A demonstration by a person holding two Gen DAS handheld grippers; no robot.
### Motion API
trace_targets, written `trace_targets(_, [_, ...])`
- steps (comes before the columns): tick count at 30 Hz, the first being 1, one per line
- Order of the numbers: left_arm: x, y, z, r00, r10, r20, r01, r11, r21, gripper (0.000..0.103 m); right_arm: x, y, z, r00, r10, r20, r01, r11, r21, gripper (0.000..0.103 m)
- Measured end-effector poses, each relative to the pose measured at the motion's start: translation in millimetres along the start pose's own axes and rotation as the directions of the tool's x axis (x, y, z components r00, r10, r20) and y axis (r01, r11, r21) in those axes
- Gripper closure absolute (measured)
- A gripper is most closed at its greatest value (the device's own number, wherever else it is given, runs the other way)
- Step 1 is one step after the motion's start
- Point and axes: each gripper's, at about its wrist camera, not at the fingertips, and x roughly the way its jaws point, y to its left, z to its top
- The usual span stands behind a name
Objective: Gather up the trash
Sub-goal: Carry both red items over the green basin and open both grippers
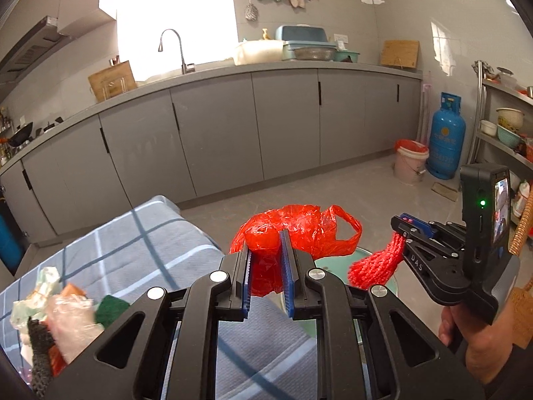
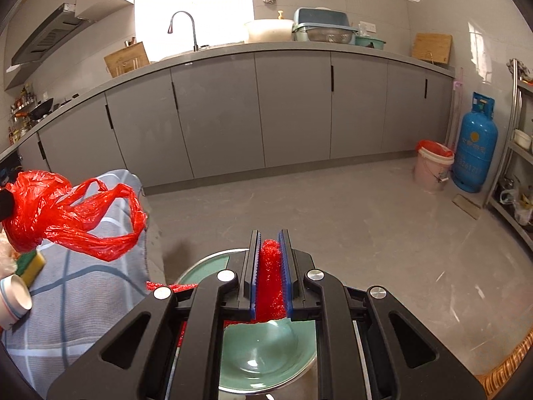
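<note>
two tools are full: the left tool [image 1: 266,266] pinches a red plastic bag [image 1: 299,230], the right tool [image 2: 269,270] a red net [image 2: 270,280], both above the green bin [image 2: 266,356]. the loose bag can catch the cloth-covered counter [image 1: 133,240] and miss the bin.

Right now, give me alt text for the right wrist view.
The right hand-held gripper is shut on a red mesh net above a green basin. At left, a red plastic bag hangs over a plaid-covered table; grey kitchen cabinets stand behind.
</note>
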Motion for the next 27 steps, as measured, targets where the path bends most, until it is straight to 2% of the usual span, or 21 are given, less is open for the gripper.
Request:
trace_targets(6, [34,-22,-4,0.999,-0.025,-0.048,0.027,0.999,0.037,0.083,30,-11,-9,0.999,-0.004,-0.032,0.004,1.000,0.018,0.088])
trace_targets(8, [44,-27,-6,0.998,-0.025,-0.062,0.028,0.998,0.051,0.066,36,-15,-14,1.000,-0.007,-0.028,0.008,0.999,0.033,0.083])
trace_targets(9, [48,-29,-7,0.998,-0.022,-0.064,0.025,0.998,0.052,0.056,40,-17,-16,0.999,-0.006,-0.031,0.007,0.999,0.041,0.077])
trace_targets(10, [51,-30,-9,0.997,-0.022,-0.068,0.026,0.998,0.060,0.054,42,-19,-18,0.999,-0.002,-0.039,0.004,0.999,0.047,0.071])
trace_targets(11, [54,-32,-10,0.997,-0.021,-0.075,0.027,0.997,0.069,0.053,44,-20,-19,0.999,-0.004,-0.045,0.007,0.999,0.054,0.070])
trace_targets(13, [56,-35,-11,0.997,-0.025,-0.071,0.031,0.997,0.076,0.041,47,-23,-22,0.999,-0.012,-0.051,0.015,0.998,0.065,0.067])
trace_targets(15, [57,-35,-11,0.998,-0.013,-0.064,0.019,0.996,0.085,0.037,48,-26,-24,0.998,-0.016,-0.055,0.019,0.997,0.071,0.065])
trace_targets(18, [57,-30,-10,0.997,-0.001,-0.071,0.006,0.997,0.075,0.033,46,-29,-26,0.999,-0.026,-0.048,0.030,0.996,0.087,0.049])
trace_targets(20, [56,-26,-10,0.997,0.022,-0.073,-0.017,0.997,0.079,0.032,42,-27,-26,0.999,-0.029,-0.046,0.033,0.995,0.089,0.047])
trace_targets(23, [49,-20,-8,0.996,0.047,-0.070,-0.041,0.996,0.074,0.021,34,-25,-24,0.999,-0.022,-0.044,0.026,0.995,0.092,0.044])
trace_targets(27, [33,-12,-5,0.996,0.073,-0.053,-0.070,0.995,0.064,0.017,19,-15,-23,0.999,-0.002,-0.035,0.005,0.996,0.084,0.037])
